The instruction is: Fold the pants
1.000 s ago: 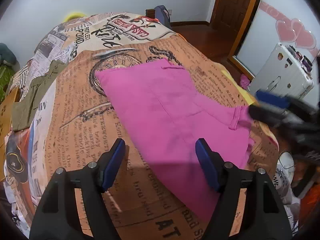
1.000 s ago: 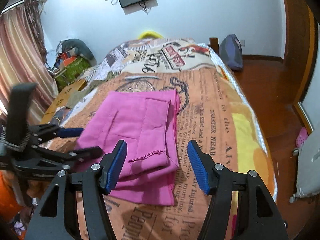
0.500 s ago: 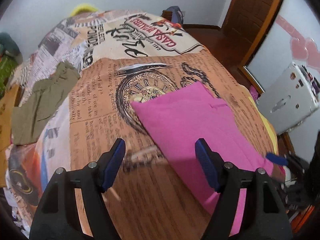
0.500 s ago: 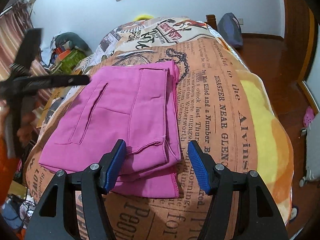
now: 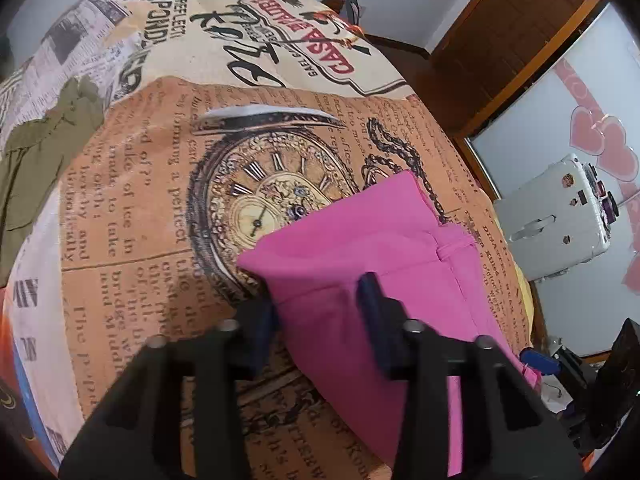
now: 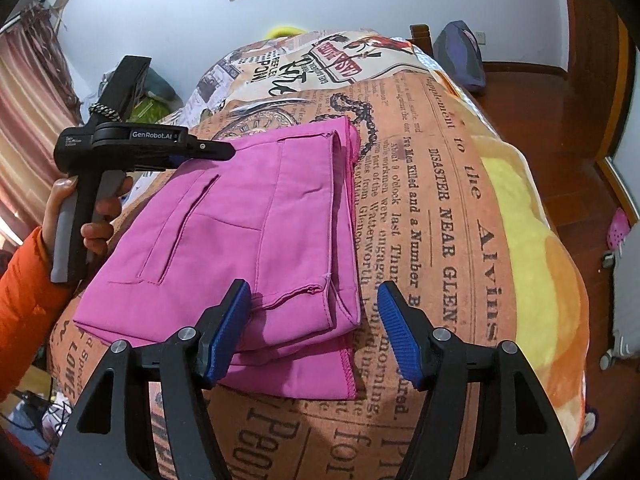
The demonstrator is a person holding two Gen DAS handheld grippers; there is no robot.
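I am mid-fold: pink pants (image 6: 256, 216) lie folded on the bed (image 6: 440, 208). My left gripper (image 5: 320, 312) has just been closing, pinching the far corner (cloth between its pads). My right gripper (image 6: 314, 320) hangs spread over the near edge and must, I judge, clamp before lifting.

Our left gripper (image 5: 320, 312): angled down, jaws just closing, narrow gap | our right gripper (image 6: 314, 332): angled down, jaws wide apart, nothing gripped | left hand (image 6: 86, 216): wrapped round its handle

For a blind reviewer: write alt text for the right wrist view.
Folded bright pink fabric pants lie on a newspaper-print bedspread, with the open right claw poised over their near corner. At left, a hand in an orange sleeve holds the left claw at the pants' far edge.
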